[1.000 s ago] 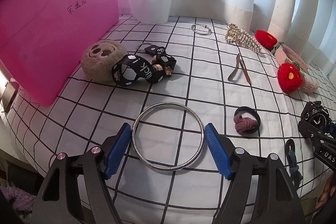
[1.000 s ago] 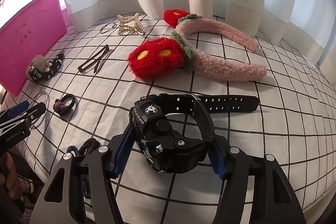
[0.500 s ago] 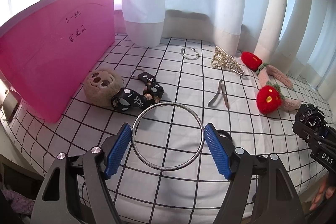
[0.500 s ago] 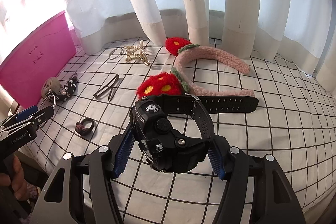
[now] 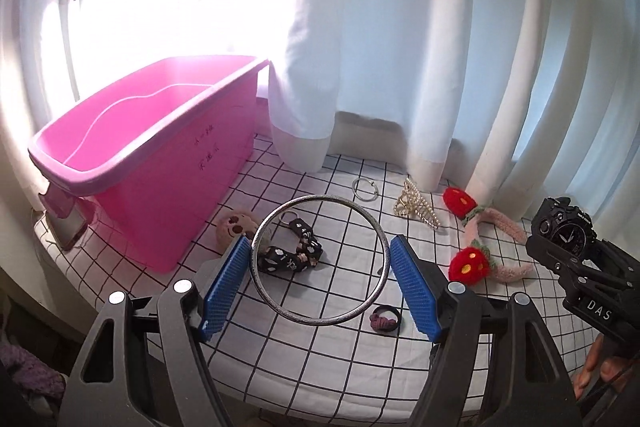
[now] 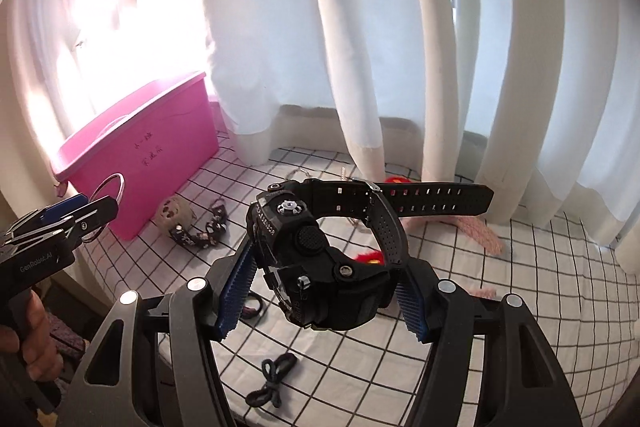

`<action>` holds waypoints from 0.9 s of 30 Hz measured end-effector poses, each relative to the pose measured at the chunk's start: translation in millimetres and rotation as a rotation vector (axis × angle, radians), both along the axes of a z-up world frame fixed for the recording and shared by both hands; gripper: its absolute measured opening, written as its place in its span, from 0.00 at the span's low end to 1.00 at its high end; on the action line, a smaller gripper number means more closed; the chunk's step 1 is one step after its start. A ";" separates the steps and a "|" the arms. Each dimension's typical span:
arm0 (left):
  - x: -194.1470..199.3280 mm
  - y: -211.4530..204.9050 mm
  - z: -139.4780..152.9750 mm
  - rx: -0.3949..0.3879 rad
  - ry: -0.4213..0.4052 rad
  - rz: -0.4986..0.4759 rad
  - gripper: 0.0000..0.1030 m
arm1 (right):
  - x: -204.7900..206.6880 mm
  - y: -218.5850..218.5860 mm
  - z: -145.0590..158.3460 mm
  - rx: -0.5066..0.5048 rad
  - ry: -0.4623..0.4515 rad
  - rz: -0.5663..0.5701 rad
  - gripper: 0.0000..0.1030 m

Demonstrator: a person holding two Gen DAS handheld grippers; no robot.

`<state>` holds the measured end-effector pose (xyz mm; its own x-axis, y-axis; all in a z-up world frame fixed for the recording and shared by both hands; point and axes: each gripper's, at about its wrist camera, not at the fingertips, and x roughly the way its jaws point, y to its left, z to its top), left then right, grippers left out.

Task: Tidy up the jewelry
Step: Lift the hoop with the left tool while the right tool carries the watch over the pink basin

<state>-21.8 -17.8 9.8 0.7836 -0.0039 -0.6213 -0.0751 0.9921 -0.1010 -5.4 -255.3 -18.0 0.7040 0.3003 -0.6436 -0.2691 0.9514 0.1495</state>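
My left gripper (image 5: 320, 263) is shut on a large silver bangle (image 5: 362, 303) and holds it high above the checked cloth. It also shows at the left of the right wrist view (image 6: 86, 211). My right gripper (image 6: 326, 287) is shut on a black digital watch (image 6: 320, 259), lifted above the table; the watch also shows in the left wrist view (image 5: 564, 225). A pink plastic bin (image 5: 160, 163) stands open at the left, also seen in the right wrist view (image 6: 152, 155).
On the checked cloth (image 5: 352, 359) lie a plush keychain with black strap (image 5: 288, 255), a small silver ring (image 5: 365, 189), a gold hair claw (image 5: 416, 207), a pink headband with red flowers (image 5: 496, 227), a dark hair tie (image 5: 385, 319) and a black cord (image 6: 272, 383). White curtains hang behind.
Both grippers have risen well above the table with the bangle and the watch in them. The pink bin's open top has come into view.
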 end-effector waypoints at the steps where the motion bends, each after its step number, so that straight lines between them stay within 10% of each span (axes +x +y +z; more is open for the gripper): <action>1: -4.0 3.5 7.4 -0.002 -0.010 0.020 0.68 | 2.0 5.4 6.5 0.005 -0.010 0.025 0.60; 16: -3.5 119.6 83.1 0.018 -0.128 0.184 0.68 | 66.6 142.6 84.0 0.138 -0.101 0.285 0.60; 27: 62.9 236.2 82.1 0.002 -0.085 0.225 0.68 | 145.5 276.1 98.0 0.138 -0.059 0.396 0.60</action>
